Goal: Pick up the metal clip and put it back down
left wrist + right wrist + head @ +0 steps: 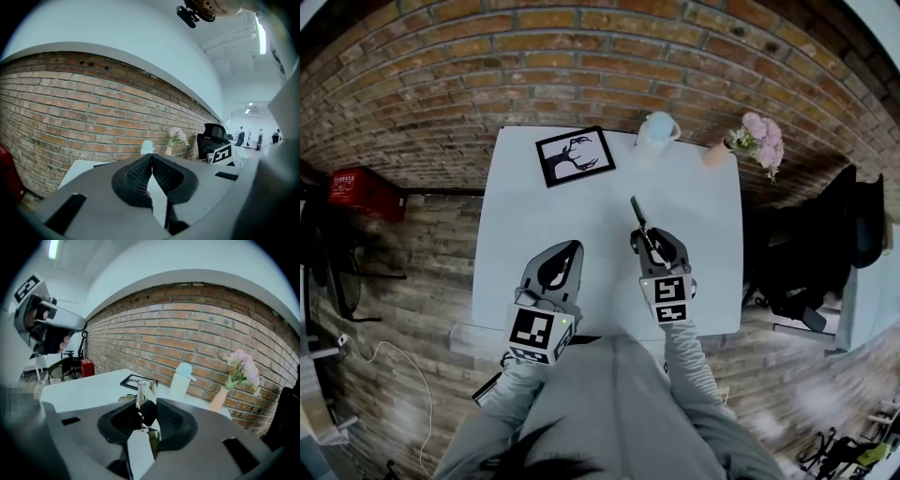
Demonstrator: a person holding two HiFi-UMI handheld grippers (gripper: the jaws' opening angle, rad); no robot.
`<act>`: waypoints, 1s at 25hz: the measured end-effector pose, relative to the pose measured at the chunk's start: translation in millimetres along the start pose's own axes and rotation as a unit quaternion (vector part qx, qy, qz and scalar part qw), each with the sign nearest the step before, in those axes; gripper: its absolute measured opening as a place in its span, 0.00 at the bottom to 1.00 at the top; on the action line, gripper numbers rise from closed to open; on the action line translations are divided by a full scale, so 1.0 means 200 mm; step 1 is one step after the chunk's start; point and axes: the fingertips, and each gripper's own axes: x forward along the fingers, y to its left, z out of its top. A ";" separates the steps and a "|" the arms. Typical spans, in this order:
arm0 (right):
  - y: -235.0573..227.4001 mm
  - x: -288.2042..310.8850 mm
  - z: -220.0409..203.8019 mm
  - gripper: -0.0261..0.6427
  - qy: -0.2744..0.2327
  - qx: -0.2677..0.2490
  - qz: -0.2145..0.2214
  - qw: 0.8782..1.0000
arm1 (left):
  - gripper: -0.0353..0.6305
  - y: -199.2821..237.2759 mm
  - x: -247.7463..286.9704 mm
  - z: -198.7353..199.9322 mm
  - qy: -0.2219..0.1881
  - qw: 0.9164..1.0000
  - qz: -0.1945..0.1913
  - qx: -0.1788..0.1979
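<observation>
Right gripper (pixel 649 242): its jaws are clamped on the black-bodied, silver-handled metal clip (pixel 146 405). The pads pinch the black body, so the 2 wire handles stick out ahead, past the tips.
Metal clip: in the head view it juts forward from the right jaws, over the middle of the flat white desk (pixel 703 281). It looks lifted clear of the surface rather than resting on it.
Why this grip: squeezing the body, not the thin handles, probably keeps the clip from twisting between the pads.
Left gripper (pixel 562 262): its jaws are together with nothing between them. It hangs beside the right one, likely just kept out of the way.
Desk's far edge: a black-framed picture (pixel 575 156) and a white bottle (pixel 657 128) stand well apart from the clip, so there is bare surface beneath it.
Stage: the pick-up seems done; setting the clip down is not yet done.
</observation>
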 end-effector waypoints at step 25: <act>-0.27 -0.75 0.46 0.21 -0.195 0.146 0.003 0.970 | 0.09 -0.12 -0.12 0.18 -0.045 0.998 0.010 0.044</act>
